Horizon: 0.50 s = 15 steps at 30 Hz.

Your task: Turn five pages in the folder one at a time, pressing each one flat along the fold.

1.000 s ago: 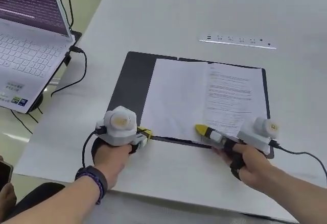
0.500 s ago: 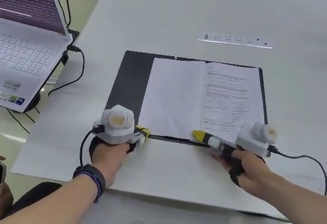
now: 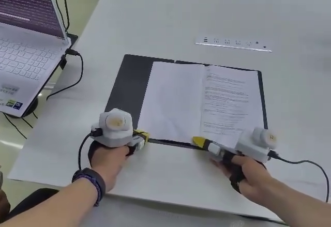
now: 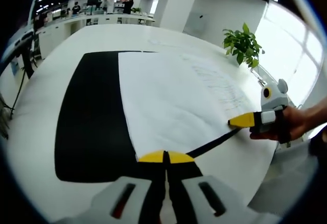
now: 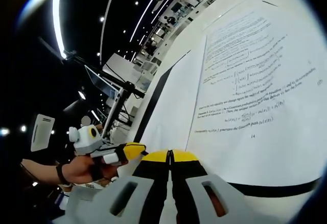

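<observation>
A black folder [image 3: 129, 79] lies open on the white table, with a blank turned page [image 3: 170, 100] on the left and a printed page [image 3: 230, 103] on the right. My left gripper [image 3: 146, 135] rests shut at the folder's near edge, yellow tips touching the blank page's lower left corner [image 4: 140, 150]. My right gripper [image 3: 197, 141] is shut too, its tips at the bottom of the fold [image 5: 191, 132] between the two pages. In the left gripper view the right gripper [image 4: 240, 121] comes in from the right. The left gripper [image 5: 127, 150] appears at the left of the right gripper view.
An open laptop [image 3: 26, 46] stands at the far left with black cables [image 3: 70, 77] trailing toward the folder. A power strip [image 3: 232, 44] is set into the table beyond the folder. A cable [image 3: 305, 162] runs off the right gripper.
The whole head view has shifted slightly. Both grippers stay at the folder's near edge, and the right one has slid a little left along it toward the fold.
</observation>
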Motion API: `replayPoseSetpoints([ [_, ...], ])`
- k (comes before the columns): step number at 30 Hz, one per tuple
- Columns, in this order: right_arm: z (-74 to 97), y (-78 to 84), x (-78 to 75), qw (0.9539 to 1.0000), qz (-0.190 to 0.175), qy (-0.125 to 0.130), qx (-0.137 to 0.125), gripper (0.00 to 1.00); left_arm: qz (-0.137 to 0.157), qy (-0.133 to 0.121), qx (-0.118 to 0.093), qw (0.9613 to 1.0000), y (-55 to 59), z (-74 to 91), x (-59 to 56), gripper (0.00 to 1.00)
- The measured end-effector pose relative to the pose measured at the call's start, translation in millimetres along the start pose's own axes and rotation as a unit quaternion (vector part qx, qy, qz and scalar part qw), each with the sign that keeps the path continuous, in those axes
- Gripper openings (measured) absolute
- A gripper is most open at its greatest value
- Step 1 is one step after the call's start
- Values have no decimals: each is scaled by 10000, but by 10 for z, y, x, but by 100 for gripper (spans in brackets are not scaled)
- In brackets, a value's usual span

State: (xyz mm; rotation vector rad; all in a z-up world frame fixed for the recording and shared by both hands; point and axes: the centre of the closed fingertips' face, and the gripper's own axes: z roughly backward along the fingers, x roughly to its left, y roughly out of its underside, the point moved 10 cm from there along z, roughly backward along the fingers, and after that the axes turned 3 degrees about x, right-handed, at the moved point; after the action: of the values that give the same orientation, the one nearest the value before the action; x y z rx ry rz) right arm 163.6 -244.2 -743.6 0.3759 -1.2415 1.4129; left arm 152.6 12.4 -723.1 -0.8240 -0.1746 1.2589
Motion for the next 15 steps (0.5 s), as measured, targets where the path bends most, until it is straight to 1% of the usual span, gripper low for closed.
replayPoseSetpoints([
  [4,2,-6,9,10000,-81,22,0,0,62,-1,-37,10000,14,0,-8,0],
  [7,7,-5,23,9999,-139,45,8,0,145,28,20,9999,19,4,-16,0],
  [10,21,-9,25,9999,-162,43,31,0,203,107,68,9997,28,13,-31,0],
  [15,86,-25,26,9998,-178,43,23,1,149,187,70,9997,34,69,-84,6],
])
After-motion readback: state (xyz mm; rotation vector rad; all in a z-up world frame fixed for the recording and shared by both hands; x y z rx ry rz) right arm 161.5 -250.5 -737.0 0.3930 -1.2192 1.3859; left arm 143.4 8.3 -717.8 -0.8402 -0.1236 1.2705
